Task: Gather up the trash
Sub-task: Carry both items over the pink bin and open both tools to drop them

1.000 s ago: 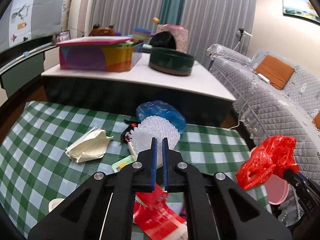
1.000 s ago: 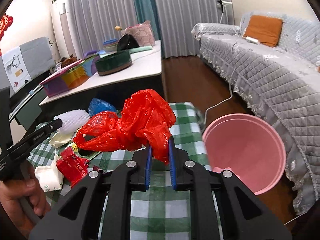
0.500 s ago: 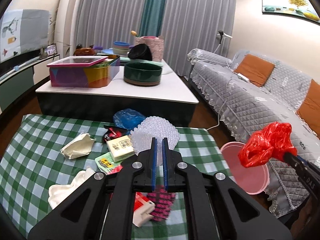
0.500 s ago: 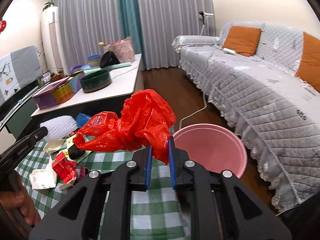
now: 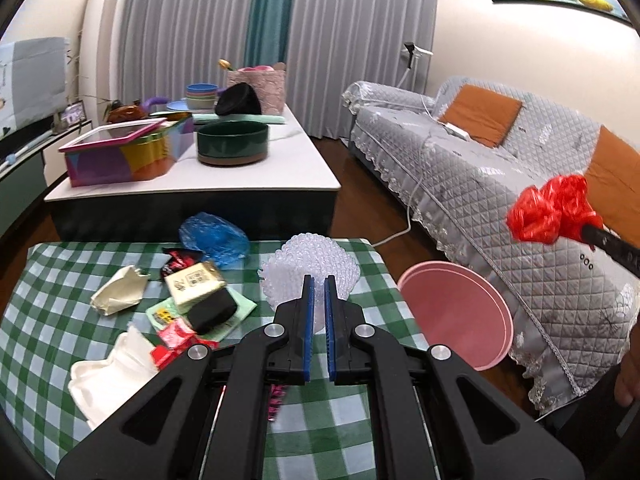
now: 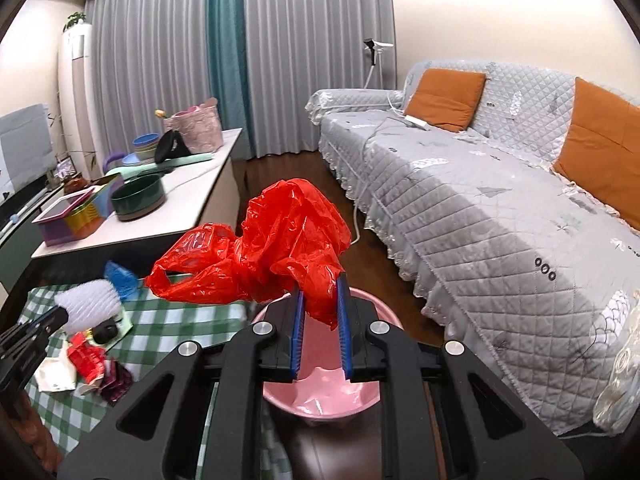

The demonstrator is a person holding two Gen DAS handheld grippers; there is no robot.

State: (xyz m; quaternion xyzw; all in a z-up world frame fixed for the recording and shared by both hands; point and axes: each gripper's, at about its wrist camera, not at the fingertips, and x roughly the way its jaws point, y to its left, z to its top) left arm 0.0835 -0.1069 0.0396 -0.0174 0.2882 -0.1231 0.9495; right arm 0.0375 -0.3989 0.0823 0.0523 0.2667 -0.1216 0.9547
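Carrying the red plastic bag (image 6: 256, 256) in the right tool (image 6: 320, 332), clamped on a pinched fold, calls for centring it over the pink bin (image 6: 320, 396) standing on the floor beside the desk (image 5: 48, 320), then letting go only once the trailing handles hang inside the rim. Bag is thin, glossy, crumpled and billowing above the blue pads, so it may drift or cling on release. Left tool (image 5: 316, 320) grips a clear bubble-wrap wad (image 5: 310, 270) above the checked cloth; wrappers, tissue and a blue bag (image 5: 214, 236) lie uncollected there.
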